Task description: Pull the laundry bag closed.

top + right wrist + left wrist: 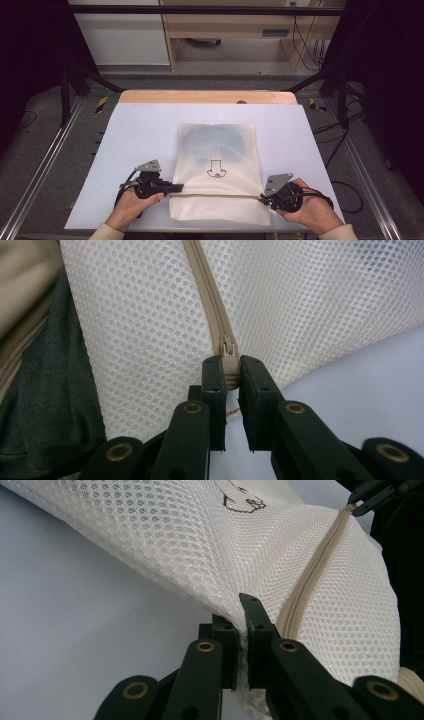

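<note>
High view: cream mesh laundry bag flat on the pale tabletop, near edge at six o'clock, printed arrow at centre, something dark and bluish inside toward twelve o'clock. Zipper across the bag's near part, from nine to three o'clock.

Left hand-held gripper at the bag's nine o'clock edge, jaws closed on a pinch of mesh beside the zipper end; seen close in the left gripper view, netting bunched and lifted into a ridge at the left hand-held gripper. Right hand-held gripper at the three o'clock edge, jaws clamped on the zipper pull, as the right gripper view shows at the right hand-held gripper.

Handling, judged from looks: light, limp, open-weave fabric; no stiffness at all, so sure to sag, stretch and wrinkle under any tug. Mesh grippy rather than slippery, yet easy to snag or tear on a hard pinch. Best holds: small tab of the slider for travel along the teeth, and the seam or tape next to the zipper end for counter-tension, rather than loose netting. Contents likely soft, adding little weight.
</note>
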A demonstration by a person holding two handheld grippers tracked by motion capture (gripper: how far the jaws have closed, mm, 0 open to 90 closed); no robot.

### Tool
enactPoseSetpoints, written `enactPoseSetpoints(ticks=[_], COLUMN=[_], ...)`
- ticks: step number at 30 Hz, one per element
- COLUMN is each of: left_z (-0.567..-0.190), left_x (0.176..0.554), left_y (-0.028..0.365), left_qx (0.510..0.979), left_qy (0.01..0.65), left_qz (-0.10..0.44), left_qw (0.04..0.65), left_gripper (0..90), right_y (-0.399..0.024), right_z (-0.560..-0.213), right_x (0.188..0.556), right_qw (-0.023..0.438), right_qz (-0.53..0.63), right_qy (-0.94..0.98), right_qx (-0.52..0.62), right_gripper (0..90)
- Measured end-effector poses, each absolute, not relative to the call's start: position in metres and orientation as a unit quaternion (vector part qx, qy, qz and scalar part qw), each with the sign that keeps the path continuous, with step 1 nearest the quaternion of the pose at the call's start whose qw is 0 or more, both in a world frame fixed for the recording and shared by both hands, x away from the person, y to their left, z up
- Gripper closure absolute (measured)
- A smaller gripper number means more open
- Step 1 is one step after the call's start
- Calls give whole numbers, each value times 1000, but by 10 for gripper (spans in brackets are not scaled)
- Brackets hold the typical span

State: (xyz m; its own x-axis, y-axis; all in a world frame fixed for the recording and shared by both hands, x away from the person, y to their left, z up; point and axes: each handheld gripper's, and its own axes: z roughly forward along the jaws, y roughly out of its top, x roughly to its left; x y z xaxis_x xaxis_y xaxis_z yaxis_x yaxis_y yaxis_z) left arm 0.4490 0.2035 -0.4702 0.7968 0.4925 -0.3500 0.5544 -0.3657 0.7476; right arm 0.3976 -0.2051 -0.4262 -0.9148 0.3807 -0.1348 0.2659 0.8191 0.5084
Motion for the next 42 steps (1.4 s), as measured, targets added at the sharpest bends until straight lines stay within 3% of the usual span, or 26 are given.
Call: enactPoseSetpoints(ticks=[42], left_z=[-474], left_x=[448], left_y=[203], left_qx=[829], left_qy=[324], left_qz=[-31], left_qw=[455], left_gripper=[848], right_y=[-213], right_z=[-438], right_x=[394], right_qw=[113], right_qz=[239], right_qy=[947], right_qx=[182], right_gripper=[814])
